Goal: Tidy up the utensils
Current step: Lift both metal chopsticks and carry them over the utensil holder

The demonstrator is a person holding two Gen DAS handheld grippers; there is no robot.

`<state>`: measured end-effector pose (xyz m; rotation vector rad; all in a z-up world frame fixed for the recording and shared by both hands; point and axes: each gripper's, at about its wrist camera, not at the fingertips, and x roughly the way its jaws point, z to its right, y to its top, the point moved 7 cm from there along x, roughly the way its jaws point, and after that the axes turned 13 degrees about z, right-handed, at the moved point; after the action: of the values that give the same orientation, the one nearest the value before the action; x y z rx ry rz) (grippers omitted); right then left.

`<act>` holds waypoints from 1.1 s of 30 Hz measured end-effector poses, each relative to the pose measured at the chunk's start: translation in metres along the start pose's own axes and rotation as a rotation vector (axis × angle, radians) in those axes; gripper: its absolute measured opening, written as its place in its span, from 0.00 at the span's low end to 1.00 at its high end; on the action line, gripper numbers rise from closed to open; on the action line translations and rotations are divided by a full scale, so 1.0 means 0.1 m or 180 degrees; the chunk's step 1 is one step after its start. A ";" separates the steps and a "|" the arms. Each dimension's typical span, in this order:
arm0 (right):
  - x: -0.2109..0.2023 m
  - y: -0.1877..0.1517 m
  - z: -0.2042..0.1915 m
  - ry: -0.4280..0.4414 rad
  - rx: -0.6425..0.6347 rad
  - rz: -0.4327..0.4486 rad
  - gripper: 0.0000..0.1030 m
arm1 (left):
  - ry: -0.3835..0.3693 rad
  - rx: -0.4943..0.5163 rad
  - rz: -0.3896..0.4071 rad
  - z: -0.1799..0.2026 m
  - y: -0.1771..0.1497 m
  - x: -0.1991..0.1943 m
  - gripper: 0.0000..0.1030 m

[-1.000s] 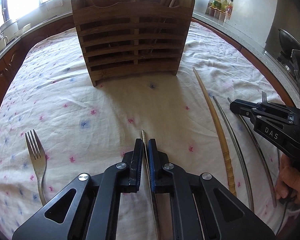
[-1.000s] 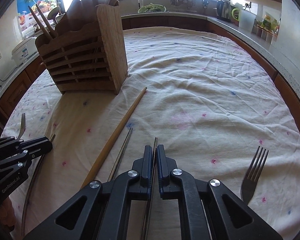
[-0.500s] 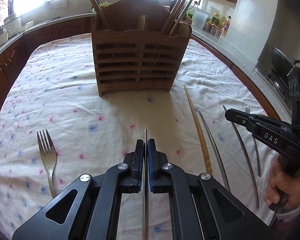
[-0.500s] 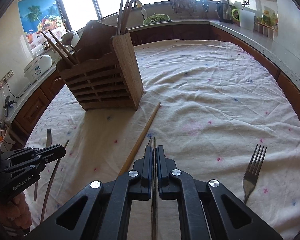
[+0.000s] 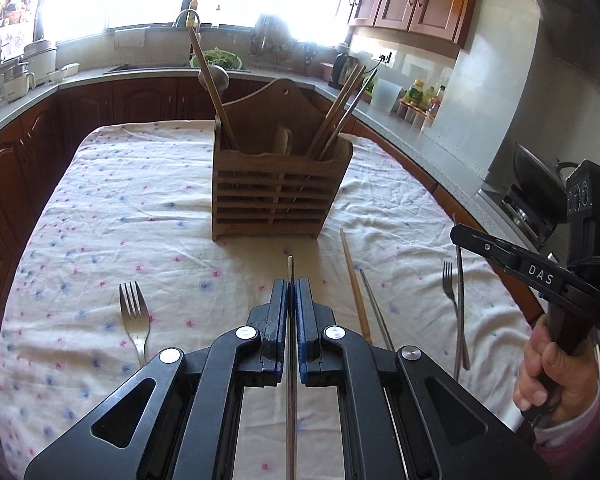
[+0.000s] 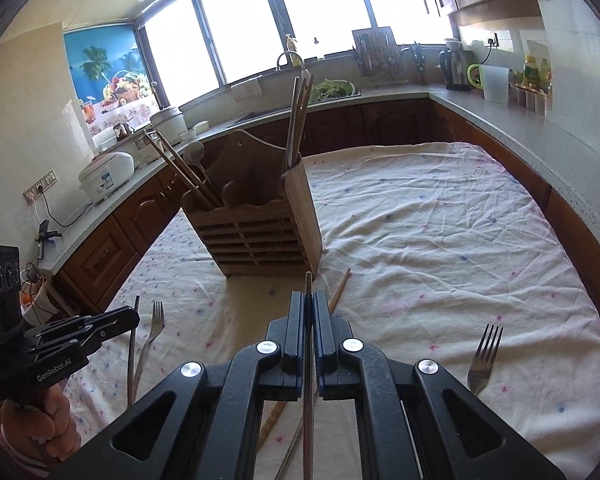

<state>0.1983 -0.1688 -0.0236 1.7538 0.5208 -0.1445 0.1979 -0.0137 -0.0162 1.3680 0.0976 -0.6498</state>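
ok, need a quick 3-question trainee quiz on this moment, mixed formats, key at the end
1. True or false: the left gripper is shut on a metal chopstick.
2. How many forks lie on the cloth? A) one B) two C) four
3. Fill in: the standing chopsticks lean in the slatted wooden ___.

Key: 1 true; 2 B; 3 holder.
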 end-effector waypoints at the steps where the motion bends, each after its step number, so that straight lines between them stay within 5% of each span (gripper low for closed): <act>1: -0.04 0.04 -0.02 0.0014 -0.0002 0.0044 0.04 | -0.0009 -0.0008 0.0045 0.00 0.04 -0.06 0.03; 11: -0.41 0.41 -0.22 0.0110 -0.0089 0.0438 0.04 | -0.0078 -0.0053 0.0386 0.05 0.31 -0.44 0.03; 33: -0.50 0.66 -0.26 0.0184 -0.0080 0.0641 0.04 | -0.0065 -0.0075 0.0671 0.02 0.60 -0.63 0.03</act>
<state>0.1762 -0.1678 0.0602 1.7787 0.3831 0.0545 0.1738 0.0112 0.0639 1.3277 -0.0548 -0.4841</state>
